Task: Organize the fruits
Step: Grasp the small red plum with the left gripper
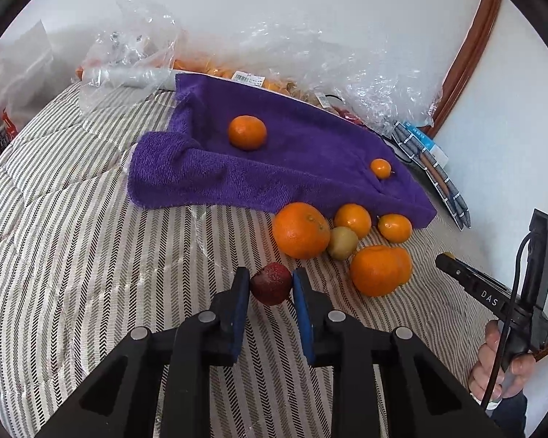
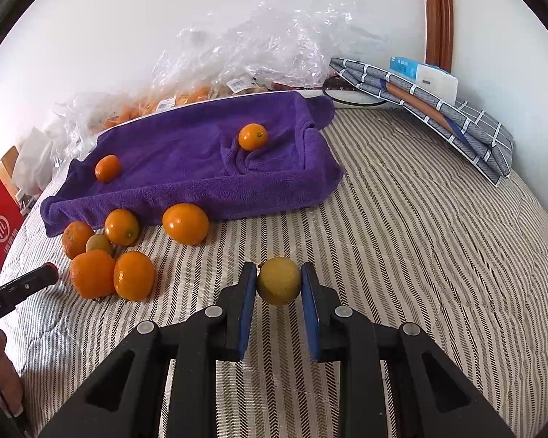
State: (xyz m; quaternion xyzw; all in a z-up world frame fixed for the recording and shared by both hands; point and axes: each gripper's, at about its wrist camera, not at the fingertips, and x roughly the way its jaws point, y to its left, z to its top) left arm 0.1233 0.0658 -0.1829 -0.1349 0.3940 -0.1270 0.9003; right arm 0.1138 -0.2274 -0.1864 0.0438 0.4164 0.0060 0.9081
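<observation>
On a striped quilt (image 1: 73,219), a dark red fruit (image 1: 271,284) was clamped between the pads of the left gripper (image 1: 270,288). A yellow fruit (image 2: 278,280) was pinched in the right gripper (image 2: 278,284). Loose oranges (image 1: 300,230) were clustered nearby, w/ two more oranges on a purple towel (image 1: 292,153).
</observation>
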